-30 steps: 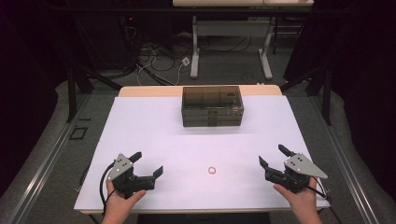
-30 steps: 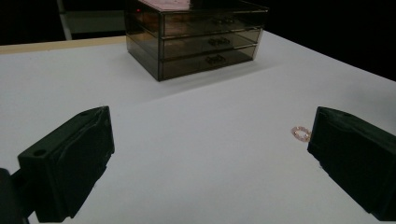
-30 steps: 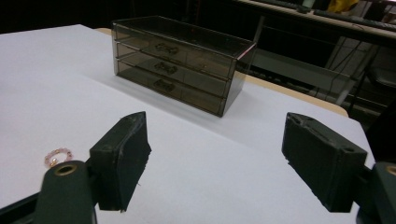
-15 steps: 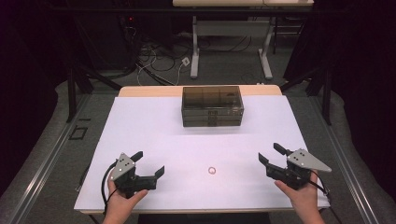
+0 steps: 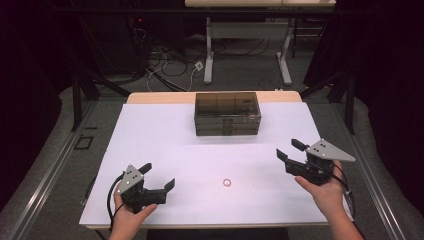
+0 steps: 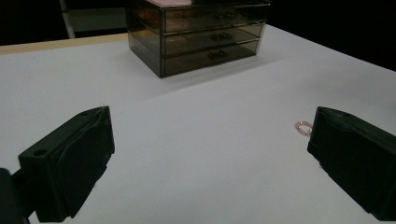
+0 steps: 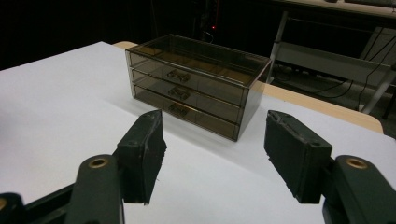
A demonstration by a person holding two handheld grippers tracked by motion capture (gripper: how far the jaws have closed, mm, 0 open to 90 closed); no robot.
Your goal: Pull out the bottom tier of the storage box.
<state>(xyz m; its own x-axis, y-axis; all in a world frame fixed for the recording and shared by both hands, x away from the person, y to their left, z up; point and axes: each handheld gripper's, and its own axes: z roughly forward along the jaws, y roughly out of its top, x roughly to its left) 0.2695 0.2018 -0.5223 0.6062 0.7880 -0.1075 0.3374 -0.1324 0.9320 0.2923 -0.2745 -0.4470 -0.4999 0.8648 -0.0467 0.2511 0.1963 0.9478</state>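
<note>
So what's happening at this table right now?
A person holds a two-jaw gripper in each hand over a white table. The left gripper and the right gripper are both open and hold nothing. A small ring lies on the table between them. A smoky three-drawer box stands at the far side, drawers shut.

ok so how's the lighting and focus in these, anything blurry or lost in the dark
High view: the white table is evenly lit and the floor around it falls into darkness; the small ring is tiny but visible. Left gripper view: the drawer box is soft, and so are the near black jaws. Right gripper view: the box looks sharper, with a dark background.
</note>
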